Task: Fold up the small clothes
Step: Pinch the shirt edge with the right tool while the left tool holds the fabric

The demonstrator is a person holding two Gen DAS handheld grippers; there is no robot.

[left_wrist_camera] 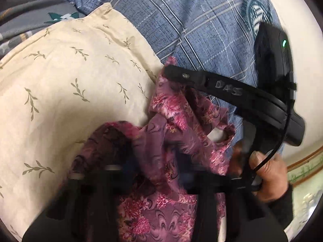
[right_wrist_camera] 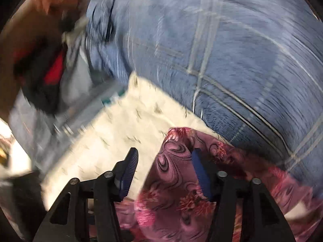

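A small purple garment with pink flowers (left_wrist_camera: 171, 133) lies bunched on a cream pillow with leaf print (left_wrist_camera: 66, 84). In the left wrist view the cloth drapes over my left gripper (left_wrist_camera: 155, 173) and hides its fingertips; its state does not show. My right gripper (left_wrist_camera: 169, 71) reaches in from the right, its tip at the garment's upper edge. In the right wrist view my right gripper (right_wrist_camera: 164, 173) stands open, the garment (right_wrist_camera: 173, 181) lying between and over its blue-padded fingers (right_wrist_camera: 129, 171).
A blue plaid blanket (left_wrist_camera: 191, 24) covers the bed behind the pillow and shows in the right wrist view (right_wrist_camera: 232, 60). Grey bedding (left_wrist_camera: 30, 20) lies at the upper left. A hand (left_wrist_camera: 268, 173) holds the right gripper's handle. The right wrist view is motion-blurred.
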